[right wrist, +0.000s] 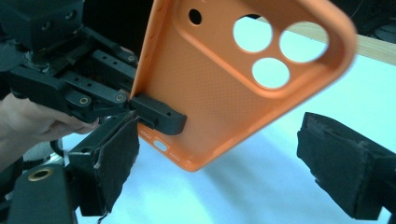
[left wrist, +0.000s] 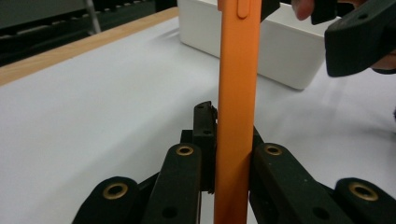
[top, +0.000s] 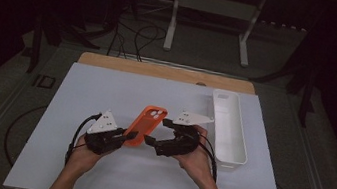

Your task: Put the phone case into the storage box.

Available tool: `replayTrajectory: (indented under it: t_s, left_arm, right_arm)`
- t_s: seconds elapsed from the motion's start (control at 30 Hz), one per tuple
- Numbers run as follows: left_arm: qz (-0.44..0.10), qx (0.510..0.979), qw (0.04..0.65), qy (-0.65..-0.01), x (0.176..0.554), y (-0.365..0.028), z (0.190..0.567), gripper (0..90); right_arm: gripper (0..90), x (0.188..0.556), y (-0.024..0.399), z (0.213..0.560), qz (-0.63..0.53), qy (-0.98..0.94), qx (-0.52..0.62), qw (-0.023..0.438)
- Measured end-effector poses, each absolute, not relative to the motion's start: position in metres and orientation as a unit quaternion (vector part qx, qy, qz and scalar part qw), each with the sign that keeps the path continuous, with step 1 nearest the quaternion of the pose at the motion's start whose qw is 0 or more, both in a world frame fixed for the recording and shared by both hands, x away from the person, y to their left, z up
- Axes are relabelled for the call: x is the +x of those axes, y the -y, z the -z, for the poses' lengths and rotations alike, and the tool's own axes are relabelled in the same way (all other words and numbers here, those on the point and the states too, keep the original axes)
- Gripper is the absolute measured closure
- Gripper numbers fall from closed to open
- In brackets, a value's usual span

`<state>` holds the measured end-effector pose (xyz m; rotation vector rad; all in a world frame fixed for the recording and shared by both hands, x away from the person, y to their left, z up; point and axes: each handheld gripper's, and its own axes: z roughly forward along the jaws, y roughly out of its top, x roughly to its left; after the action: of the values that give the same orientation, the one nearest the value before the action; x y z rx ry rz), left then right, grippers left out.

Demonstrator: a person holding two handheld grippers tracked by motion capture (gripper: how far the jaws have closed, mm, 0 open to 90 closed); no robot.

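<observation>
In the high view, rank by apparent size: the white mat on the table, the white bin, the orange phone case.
1. white mat
2. white bin
3. orange phone case, pinched by the left gripper

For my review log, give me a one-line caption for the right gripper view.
Left gripper clamps the orange phone case by its edge above the white table; right gripper's padded jaws stand open beneath it.

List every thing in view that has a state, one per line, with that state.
Orange silicone phone case: lifted off the table, tilted, clamped at its lower edge.
Left gripper: shut on the case.
Right gripper: open, jaws wide apart either side of the case's lower end, not gripping.
Long white plastic bin: upright on the white table, looks empty.
</observation>
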<state>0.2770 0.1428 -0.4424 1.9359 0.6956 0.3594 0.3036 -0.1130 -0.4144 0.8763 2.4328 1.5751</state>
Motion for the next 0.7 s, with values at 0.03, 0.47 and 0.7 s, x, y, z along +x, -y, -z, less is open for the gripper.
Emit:
replayTrajectory:
  t_s: [0.03,0.47,0.7]
  left_arm:
    - [-0.152,0.801,0.502,-0.289,0.2768,-0.1429,0.4422,85.2]
    - [-0.179,0.792,0.498,-0.304,0.2753,-0.1413,0.4421,85.2]
    - [-0.187,0.793,0.495,-0.304,0.2746,-0.1396,0.4424,85.2]
  right_arm:
    - [12.1,0.3037,0.114,0.4138,-0.521,-0.799,0.295,0.06]
    - [11.2,0.3039,0.1149,0.4092,-0.535,-0.783,0.312,0.063]
    - [11.2,0.3054,0.113,0.406,-0.541,-0.776,0.32,0.06]
